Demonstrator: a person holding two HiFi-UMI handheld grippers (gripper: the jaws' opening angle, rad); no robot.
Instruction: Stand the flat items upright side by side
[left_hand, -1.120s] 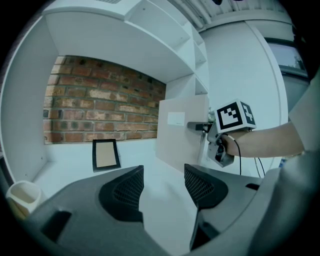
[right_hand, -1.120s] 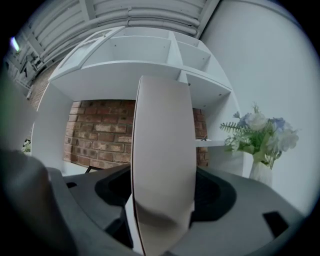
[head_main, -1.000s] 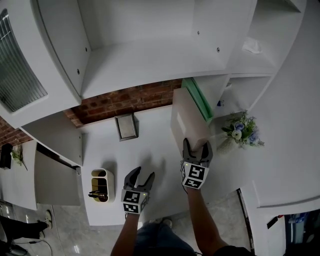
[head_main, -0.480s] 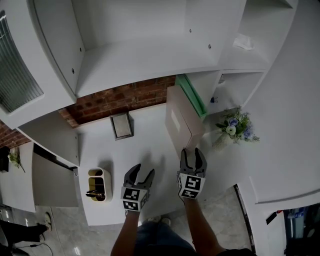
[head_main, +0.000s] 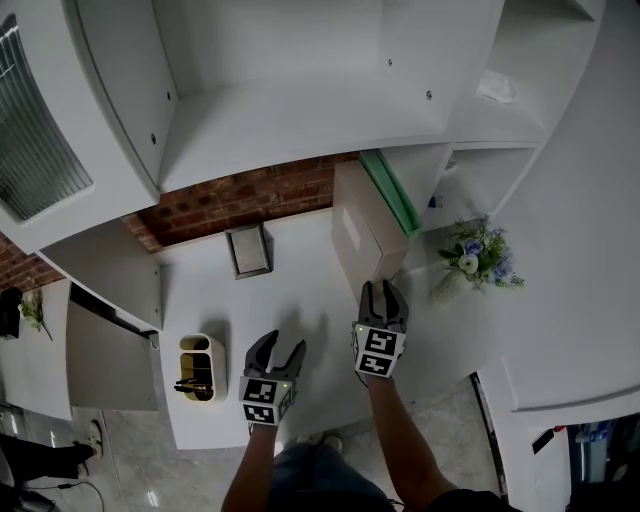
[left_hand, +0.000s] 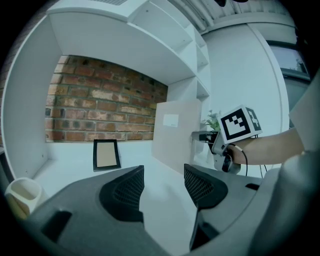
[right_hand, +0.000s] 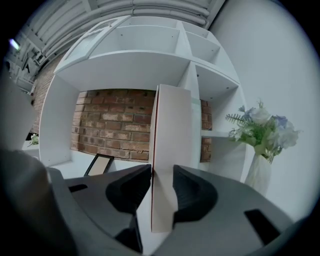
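A tall beige flat item (head_main: 358, 235) stands upright on the white desk (head_main: 300, 300), beside a green one (head_main: 390, 190) that leans on the shelf divider. My right gripper (head_main: 383, 290) is at its near edge. Its jaws are closing, with the item's edge (right_hand: 172, 130) between them and both pads touching its faces (right_hand: 162, 186). My left gripper (head_main: 277, 347) hovers open and empty over the desk's front (left_hand: 164, 176). A dark-framed picture (head_main: 250, 250) lies flat near the brick wall (left_hand: 106, 154).
A cream pen holder (head_main: 203, 370) stands at the desk's front left. A vase of flowers (head_main: 470, 262) sits right of the beige item, close to my right gripper. White shelves (head_main: 300, 110) overhang the back, with a brick wall (head_main: 240, 200) beneath them.
The right gripper's jaws have narrowed from wide open to clamped round the beige item's near edge. The left gripper has hardly moved and stays open.
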